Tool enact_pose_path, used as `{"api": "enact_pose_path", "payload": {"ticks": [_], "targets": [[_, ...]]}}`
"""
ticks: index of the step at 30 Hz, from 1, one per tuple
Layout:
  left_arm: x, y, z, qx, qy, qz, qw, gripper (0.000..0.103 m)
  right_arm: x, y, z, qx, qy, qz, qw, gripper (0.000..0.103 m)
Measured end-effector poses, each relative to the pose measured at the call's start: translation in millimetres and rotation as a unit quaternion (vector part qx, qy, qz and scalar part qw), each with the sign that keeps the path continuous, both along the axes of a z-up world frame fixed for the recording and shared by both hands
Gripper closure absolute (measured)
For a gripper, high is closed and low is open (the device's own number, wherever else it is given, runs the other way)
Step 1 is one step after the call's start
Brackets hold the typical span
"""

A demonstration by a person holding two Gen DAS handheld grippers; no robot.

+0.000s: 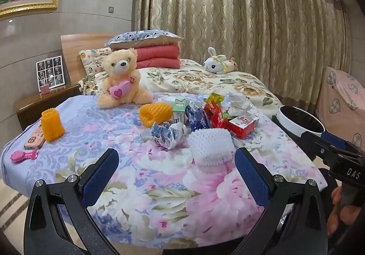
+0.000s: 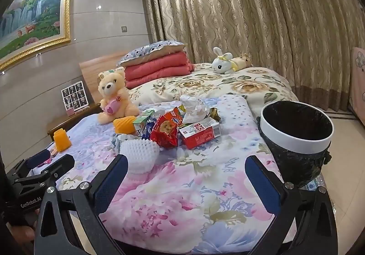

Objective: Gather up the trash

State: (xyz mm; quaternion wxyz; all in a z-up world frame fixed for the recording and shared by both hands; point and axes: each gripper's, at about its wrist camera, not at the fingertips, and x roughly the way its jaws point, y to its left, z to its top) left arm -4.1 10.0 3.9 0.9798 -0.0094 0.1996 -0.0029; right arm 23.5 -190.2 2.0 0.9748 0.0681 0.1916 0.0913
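Trash lies in a heap on the floral bed cover: a white foam net, a crumpled silver-blue wrapper, a red carton, a red snack bag, crumpled white tissue and an orange foam net. A white-rimmed bin with a black liner stands at the bed's right. My left gripper is open and empty, just short of the white foam net. My right gripper is open and empty, over the cover between heap and bin.
A teddy bear, a second orange foam net, a phone and a pink comb lie left of the heap. A nightstand stands at the left. Folded quilts, a pillow and a plush rabbit lie farther back.
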Motion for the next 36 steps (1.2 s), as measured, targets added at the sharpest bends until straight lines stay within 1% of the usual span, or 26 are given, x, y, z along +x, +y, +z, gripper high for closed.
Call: {"api": "enact_pose_path", "payload": {"ticks": [36], "targets": [[-0.9,-3.5,-2.5,0.001,-0.002,-0.003,1.0000,0.000,2.3,-1.4,-7.4,0.010,0.007,0.007,1.000,0.000]]}}
